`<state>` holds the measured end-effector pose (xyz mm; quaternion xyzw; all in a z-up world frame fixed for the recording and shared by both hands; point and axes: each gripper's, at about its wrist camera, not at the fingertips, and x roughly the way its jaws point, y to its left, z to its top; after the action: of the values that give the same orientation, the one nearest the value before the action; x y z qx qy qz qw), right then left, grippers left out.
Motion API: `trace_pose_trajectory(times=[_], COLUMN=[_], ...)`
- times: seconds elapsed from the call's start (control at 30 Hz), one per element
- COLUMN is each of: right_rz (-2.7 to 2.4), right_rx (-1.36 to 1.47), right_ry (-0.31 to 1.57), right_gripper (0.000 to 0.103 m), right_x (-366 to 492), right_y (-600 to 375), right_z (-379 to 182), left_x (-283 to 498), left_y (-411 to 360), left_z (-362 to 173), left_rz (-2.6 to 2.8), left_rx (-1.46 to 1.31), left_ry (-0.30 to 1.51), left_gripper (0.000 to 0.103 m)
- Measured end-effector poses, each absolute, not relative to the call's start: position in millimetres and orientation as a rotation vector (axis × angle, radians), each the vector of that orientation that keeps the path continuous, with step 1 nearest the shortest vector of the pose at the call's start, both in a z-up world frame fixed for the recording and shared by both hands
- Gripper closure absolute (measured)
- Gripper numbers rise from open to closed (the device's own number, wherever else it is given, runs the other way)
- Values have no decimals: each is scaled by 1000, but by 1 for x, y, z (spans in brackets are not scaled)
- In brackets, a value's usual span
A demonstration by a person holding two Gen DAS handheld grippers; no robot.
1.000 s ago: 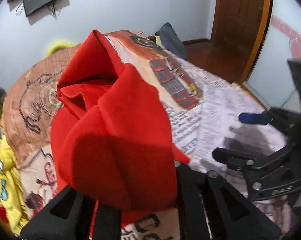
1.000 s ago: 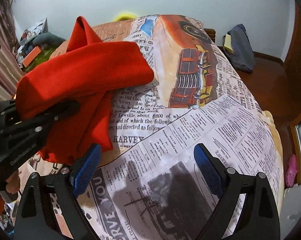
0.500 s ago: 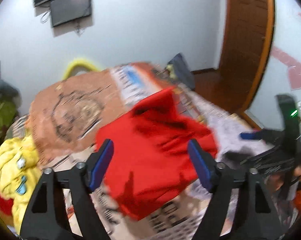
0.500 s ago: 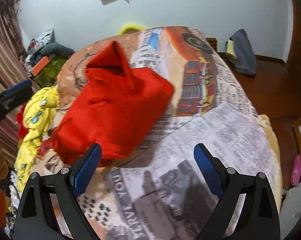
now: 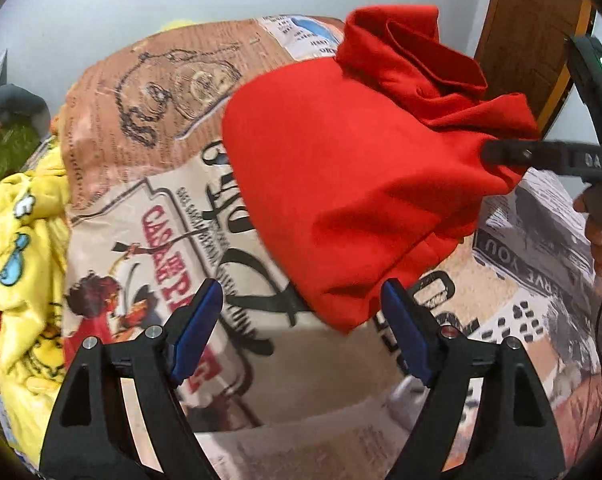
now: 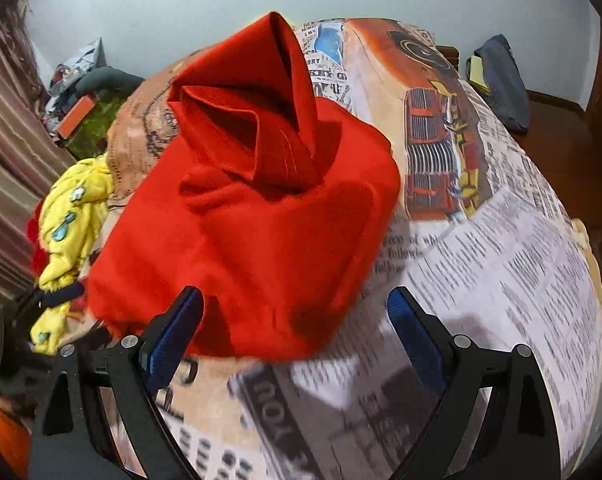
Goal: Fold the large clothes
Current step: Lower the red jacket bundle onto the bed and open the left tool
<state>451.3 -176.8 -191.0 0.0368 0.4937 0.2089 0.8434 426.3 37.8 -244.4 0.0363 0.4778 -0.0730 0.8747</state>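
Yellow blanket (image 5: 19,240) bunched at left bed (image 5: 149,184) edge. Left tool (image 5: 301,332) spread, holding nothing. Red garment (image 6: 253,216) folded, mid-bed on printed cover. Right tool (image 6: 295,340) spread, beside garment's near edge.

Your garment (image 6: 253,232) lies bunched on the bedspread (image 6: 481,264), ahead of both grippers. A blanket (image 6: 69,220) sits heaped left of it at the bed's edge. Behind the bed, right, a bag (image 6: 501,80) rests on the floor.
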Motion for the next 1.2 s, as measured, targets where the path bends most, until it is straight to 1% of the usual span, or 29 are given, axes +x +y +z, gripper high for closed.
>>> trace_pose_trajectory(times=[0.23,0.3,0.4,0.47,0.63,0.8,1.07,1.1,1.13,1.17,1.2], right_rz=[384,333,258,209,142,140,322,345,372,394,406], right_rx=[-40,-70,-63,-23,105,165,232,251,275,295,306], right_ry=[995,957,911,901,974,1031,1029,1036,1048,1063,1076], right_gripper=[12,12,12,12,12,12,11,11,11,11,11], right_x=[470,475,481,484,491,471,434,432,431,431,431], right_y=[-144,-144,-157,-177,-228,-262,-248,-242,-238,-231,-226], right_z=[-188,-186,-184,-185,-201,-207,-181,-184,-186,-190,-193], left_x=[451,451,450,449,447,441,446,451,454,458,460], left_y=[32,38,47,52,58,48,13,10,9,8,8], left_z=[-270,-274,-279,-282,-283,-271,-251,-253,-255,-256,-257], left_rz=[-92,-89,-87,-90,-83,-43,-20,-13,-8,-5,-15], left_rx=[68,28,-10,-33,-62,10,185,193,194,190,168], left_ry=[1027,1021,1009,1012,1012,982,914,914,916,917,927], left_gripper=[21,17,13,13,13,13,13,14,17,32,39])
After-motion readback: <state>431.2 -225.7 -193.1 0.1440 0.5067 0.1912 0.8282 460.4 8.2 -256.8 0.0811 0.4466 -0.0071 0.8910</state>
